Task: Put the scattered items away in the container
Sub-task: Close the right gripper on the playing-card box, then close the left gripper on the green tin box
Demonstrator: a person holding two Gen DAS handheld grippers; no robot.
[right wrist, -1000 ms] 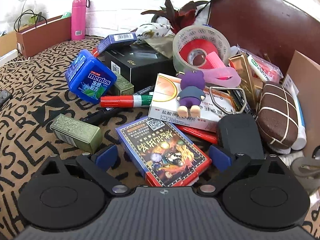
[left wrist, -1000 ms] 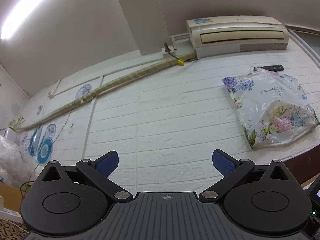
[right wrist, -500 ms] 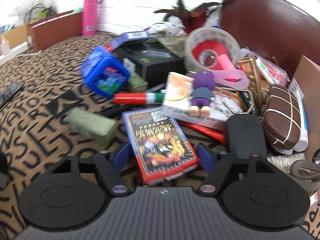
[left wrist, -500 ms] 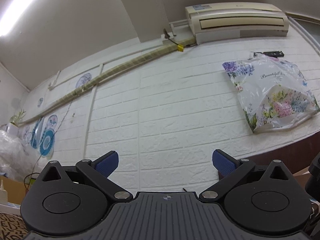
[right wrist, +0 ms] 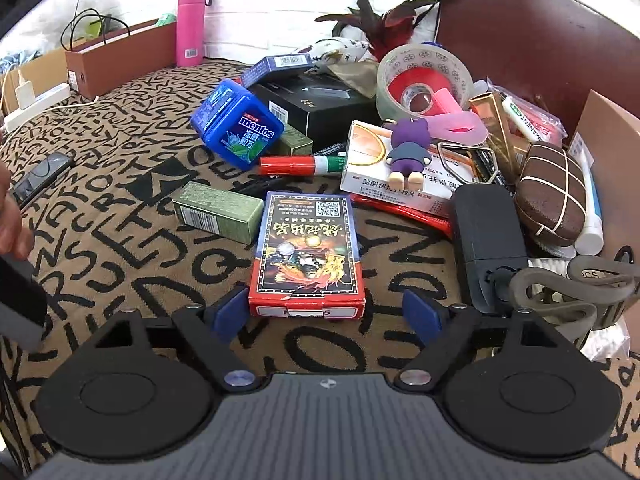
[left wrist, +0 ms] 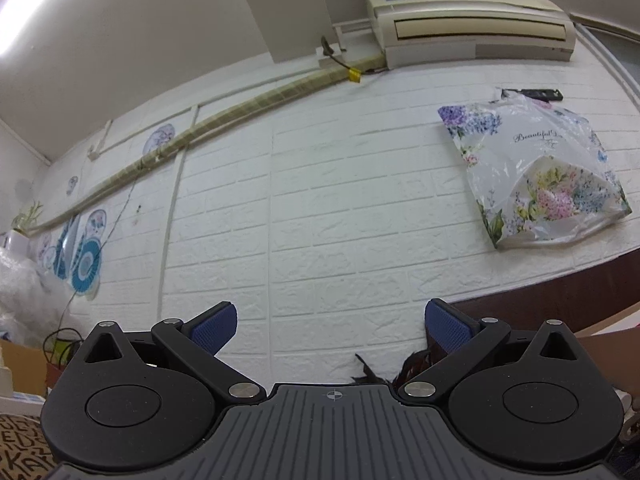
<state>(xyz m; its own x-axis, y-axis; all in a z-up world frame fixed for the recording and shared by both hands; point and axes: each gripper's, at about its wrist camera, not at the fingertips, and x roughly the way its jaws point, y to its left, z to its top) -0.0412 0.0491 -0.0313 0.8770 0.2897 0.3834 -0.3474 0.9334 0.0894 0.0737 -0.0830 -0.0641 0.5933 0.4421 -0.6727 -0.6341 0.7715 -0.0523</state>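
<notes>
Letter-print cloth is lying under your right gripper (right wrist: pixel 324 312); its spread jaws are straddling the card box's (right wrist: pixel 306 252) near end, lining up a squeeze. Your left gripper (left wrist: pixel 330 326), spread, is idling toward the wall (left wrist: pixel 320 200).

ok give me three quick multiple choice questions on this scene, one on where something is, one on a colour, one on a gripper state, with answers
1. Where does the purple toy figure lie?
A. on the white medicine box
B. inside the tape roll
C. on the patterned cloth

2. What colour is the bottle standing by the back wall?
A. green
B. pink
C. black

3. How is the right gripper set around the card box?
A. shut tight on it
B. open, a finger on each side of its near end
C. open, far off to one side

Answers: 1 A, the figure rests on the box's top face. 2 B, its body and cap are pink. 3 B, a gap shows beside the right finger.
</notes>
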